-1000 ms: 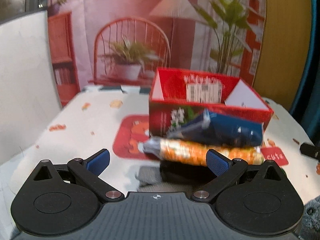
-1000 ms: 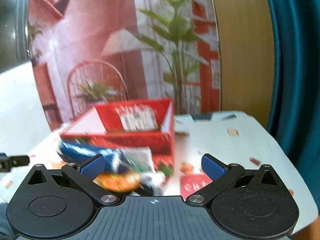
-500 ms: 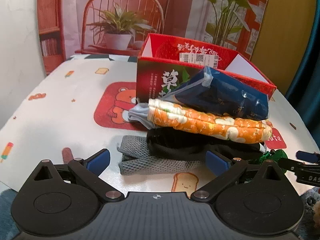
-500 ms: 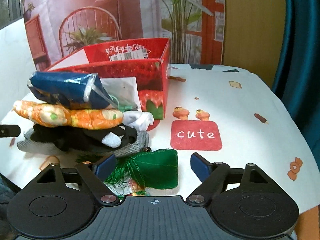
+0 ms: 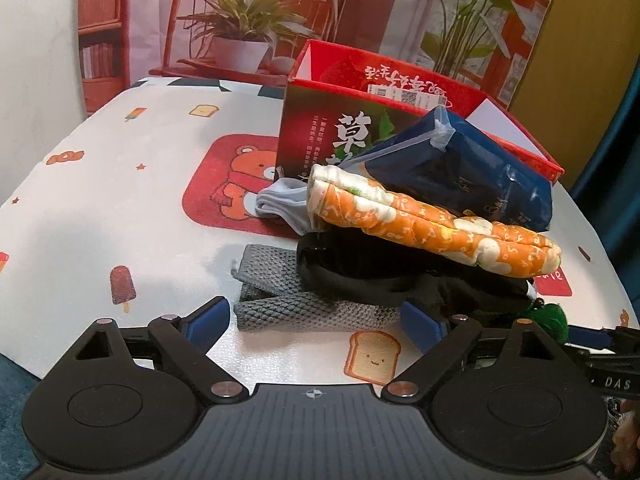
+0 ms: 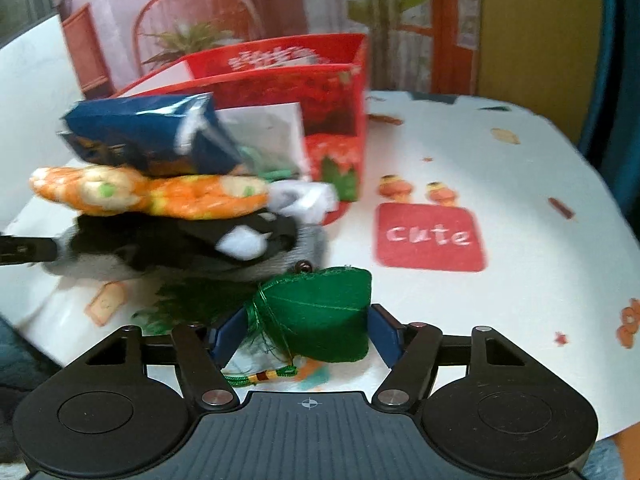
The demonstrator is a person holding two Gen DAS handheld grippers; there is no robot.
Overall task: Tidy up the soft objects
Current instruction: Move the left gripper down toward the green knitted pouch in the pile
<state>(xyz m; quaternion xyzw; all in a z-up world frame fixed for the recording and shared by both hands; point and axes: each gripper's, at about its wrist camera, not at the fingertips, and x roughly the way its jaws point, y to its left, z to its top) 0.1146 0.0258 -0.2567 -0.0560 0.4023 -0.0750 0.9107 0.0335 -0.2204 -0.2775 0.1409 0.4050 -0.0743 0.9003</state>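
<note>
A pile of soft things lies in front of a red box (image 5: 320, 128). A blue packet (image 5: 460, 168) is on top, over an orange patterned pouch (image 5: 432, 224), a black cloth (image 5: 360, 264) and a grey knit piece (image 5: 304, 308). My left gripper (image 5: 314, 324) is low at the pile's near edge. Its jaws are closing, with the grey knit's edge between them and the pads not pressing. My right gripper (image 6: 306, 336) straddles a green felt pouch (image 6: 320, 312) with a tassel. Its jaws are closing on the pouch and stand just off its sides.
A pale sock (image 5: 280, 204) lies against the box. The tablecloth (image 5: 120, 200) bears a bear patch and a red "cute" patch (image 6: 430, 236). The table's front edge is just below both grippers. A teal curtain (image 6: 616, 80) hangs at the right.
Both grippers came down to the table and tilted downward towards the pile. The right jaws narrowed around the green pouch. The left jaws narrowed slightly at the grey knit.
</note>
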